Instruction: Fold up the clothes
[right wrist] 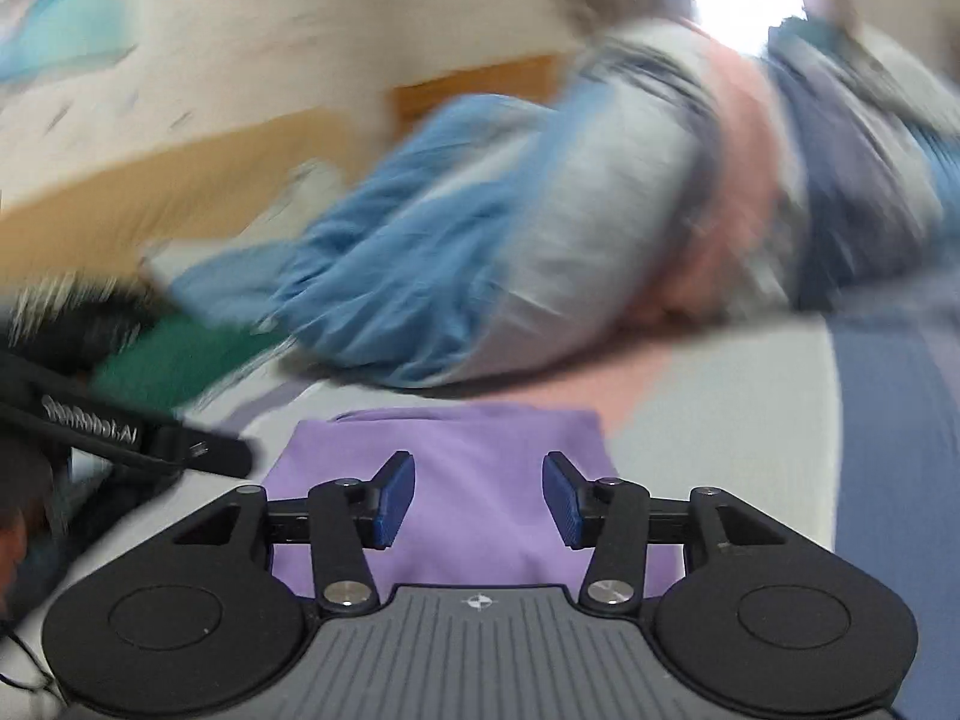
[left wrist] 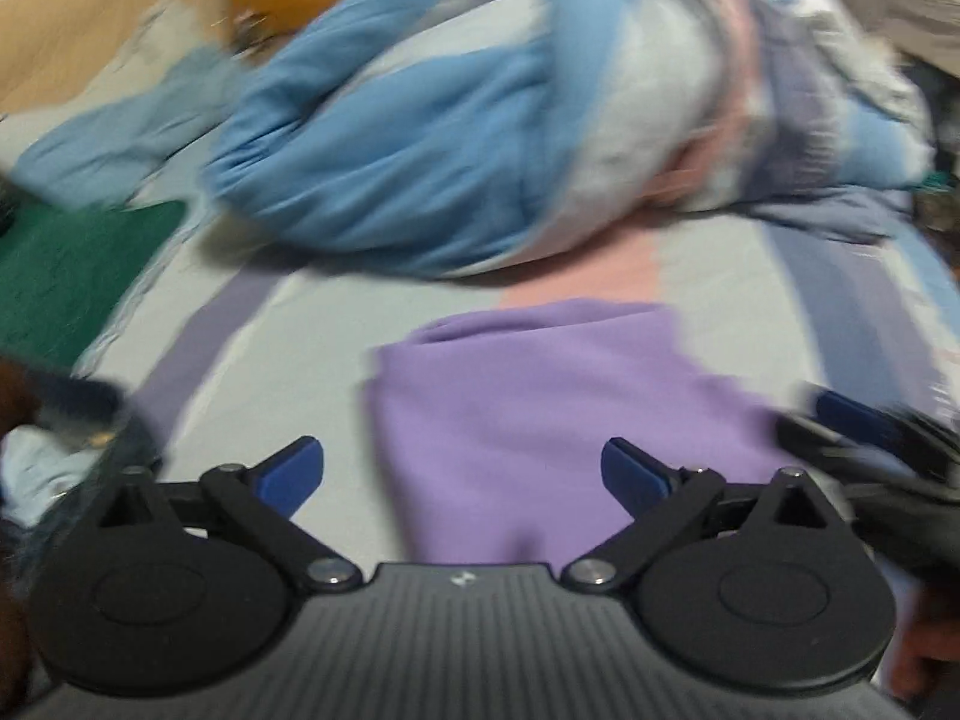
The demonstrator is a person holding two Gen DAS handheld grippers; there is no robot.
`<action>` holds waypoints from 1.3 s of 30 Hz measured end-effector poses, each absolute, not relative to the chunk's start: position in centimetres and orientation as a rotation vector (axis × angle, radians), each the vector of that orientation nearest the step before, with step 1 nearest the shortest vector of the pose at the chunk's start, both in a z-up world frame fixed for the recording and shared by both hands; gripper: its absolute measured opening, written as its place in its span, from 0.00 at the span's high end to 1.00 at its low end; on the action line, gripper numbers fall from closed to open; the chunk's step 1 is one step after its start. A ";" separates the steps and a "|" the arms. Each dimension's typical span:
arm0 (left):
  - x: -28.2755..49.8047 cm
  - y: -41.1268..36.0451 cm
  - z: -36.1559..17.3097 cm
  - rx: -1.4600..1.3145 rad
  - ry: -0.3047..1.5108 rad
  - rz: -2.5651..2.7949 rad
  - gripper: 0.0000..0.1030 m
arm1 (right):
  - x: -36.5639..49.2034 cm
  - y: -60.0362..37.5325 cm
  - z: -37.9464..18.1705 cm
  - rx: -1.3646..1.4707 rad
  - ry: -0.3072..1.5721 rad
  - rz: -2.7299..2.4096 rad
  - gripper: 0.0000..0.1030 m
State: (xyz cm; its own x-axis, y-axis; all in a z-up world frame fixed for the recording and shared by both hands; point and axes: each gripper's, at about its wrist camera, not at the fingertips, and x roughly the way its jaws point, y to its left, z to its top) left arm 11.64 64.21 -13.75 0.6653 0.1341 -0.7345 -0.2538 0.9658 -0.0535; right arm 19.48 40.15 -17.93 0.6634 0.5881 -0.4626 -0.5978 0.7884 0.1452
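1. Purple cloth (left wrist: pixel 540 420), the task's thing, lies on the bed (left wrist: pixel 312 360) just ahead of both tongs. It shows as a compact shape with straight sides and a rounded, doubled far edge, so it looks folded at least once; how many layers, I cannot tell.
2. Left tongs (left wrist: pixel 462 474) stand spread wide and hold nothing, with the cloth's left edge running between their tips. My guess is they hover there to take or smooth that edge.
3. Right tongs (right wrist: pixel 478 498) are partly spread and hold nothing, with the cloth showing in the gap. Whether they touch it or hang above it, I cannot tell.
4. Such a scene fits a cloth set down after a fold, or one about to get another fold; the blur settles neither.
5. Beyond the cloth, well ahead of both tongs, a bunched blue and white quilt (left wrist: pixel 480 120) takes up the far part of the bed. It leaves only a strip of striped sheet between itself and the cloth, so anything pushed forward would meet it.
6. Ahead and left of the left tongs lies a green cloth (left wrist: pixel 66 276) at the bed's edge, apart from the purple one.
7. Farther left and beyond is a paler blue cloth (left wrist: pixel 120 144).
8. Each camera catches the other tongs at its edge, so both work close together.
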 end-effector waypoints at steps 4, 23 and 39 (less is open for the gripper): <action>13.5 63.1 -16.6 -0.207 0.908 0.236 0.00 | 23.0 40.9 -18.3 -0.083 0.550 0.675 0.59; 16.3 66.2 -25.0 -0.385 1.039 0.240 0.00 | 37.2 42.8 -21.8 0.092 0.884 0.647 0.93; 8.3 66.6 -21.8 -0.766 0.883 0.313 0.00 | 27.2 30.4 -22.8 0.534 0.916 0.460 0.54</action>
State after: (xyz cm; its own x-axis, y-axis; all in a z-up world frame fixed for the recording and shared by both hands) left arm 8.34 66.60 -21.76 0.6122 -0.0569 -0.7886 -0.5408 0.6974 -0.4702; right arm 27.17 30.44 -22.78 0.5305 0.5823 -0.6160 -0.1454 0.7784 0.6107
